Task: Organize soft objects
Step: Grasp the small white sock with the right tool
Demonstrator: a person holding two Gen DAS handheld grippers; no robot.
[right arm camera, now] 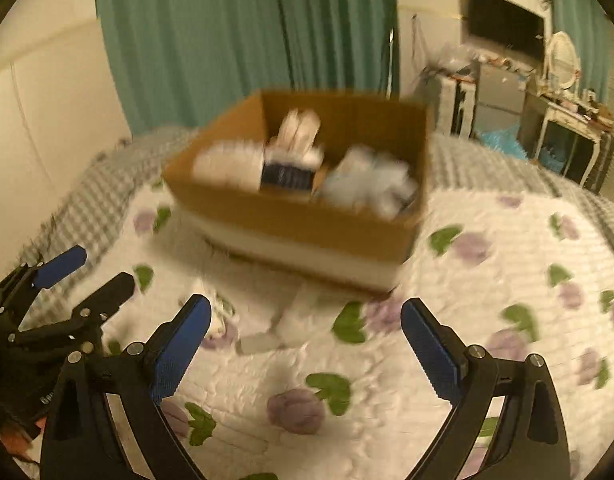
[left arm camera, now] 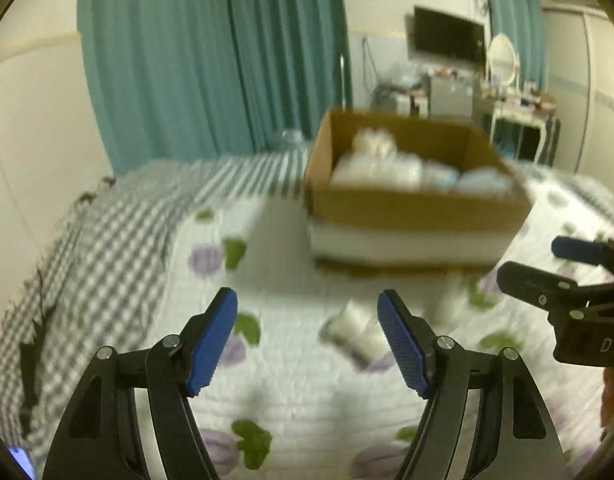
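Observation:
A cardboard box (left arm camera: 419, 210) stands on the bed and holds several white and pale soft packs (left arm camera: 377, 168); in the right wrist view the box (right arm camera: 307, 220) also holds a dark-labelled pack (right arm camera: 287, 176). A small white soft item (left arm camera: 355, 330) lies on the quilt in front of the box, between the tips of my left gripper (left arm camera: 307, 340), which is open and empty. The same item (right arm camera: 283, 328) lies ahead of my right gripper (right arm camera: 307, 348), also open and empty. Each gripper shows at the edge of the other's view. Both views are blurred.
The bed has a white quilt with purple flowers (right arm camera: 295, 410) over a grey checked sheet (left arm camera: 107, 232). Teal curtains (left arm camera: 211, 60) hang behind. A TV (left arm camera: 447, 34), a mirror and a cluttered dresser (left arm camera: 523, 120) stand at the far right.

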